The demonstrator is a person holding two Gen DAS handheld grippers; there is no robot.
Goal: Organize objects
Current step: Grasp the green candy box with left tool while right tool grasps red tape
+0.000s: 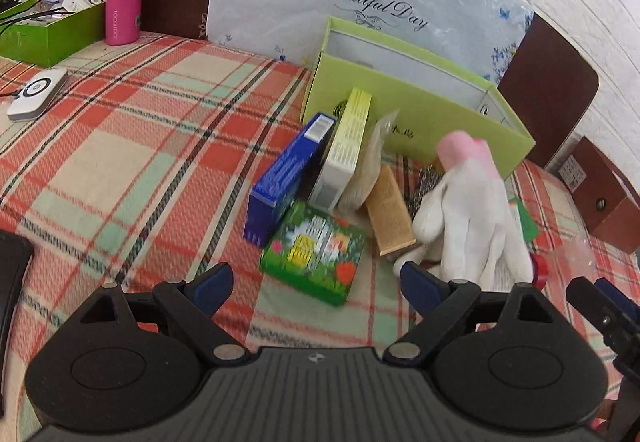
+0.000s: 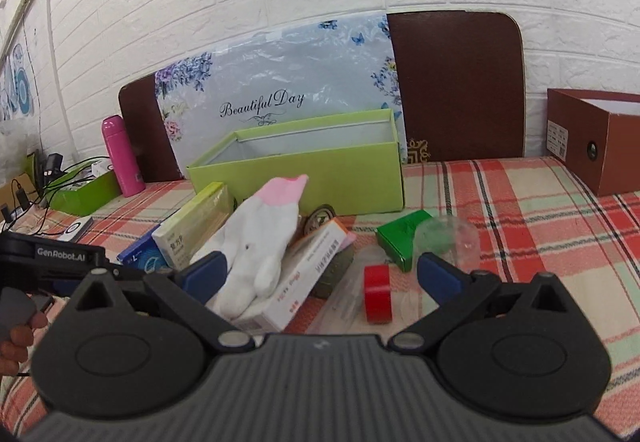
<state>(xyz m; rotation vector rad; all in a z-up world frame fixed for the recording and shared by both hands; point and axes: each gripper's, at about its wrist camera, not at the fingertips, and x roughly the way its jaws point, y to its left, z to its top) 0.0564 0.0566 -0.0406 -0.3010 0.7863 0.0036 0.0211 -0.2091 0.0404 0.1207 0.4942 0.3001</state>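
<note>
Both sets of my fingers are spread wide, grasping nothing: left gripper (image 1: 316, 280) low over the green picture box (image 1: 314, 252), right gripper (image 2: 320, 270) hovering just above the red tape roll (image 2: 377, 294). White glove (image 2: 256, 242) is draped over the orange-and-white carton (image 2: 308, 274) in the pile. Blue box (image 1: 286, 178) leans beside the yellow one (image 1: 348, 138), right in front of the open lime box (image 2: 304, 178) on the plaid table (image 1: 132, 130).
</note>
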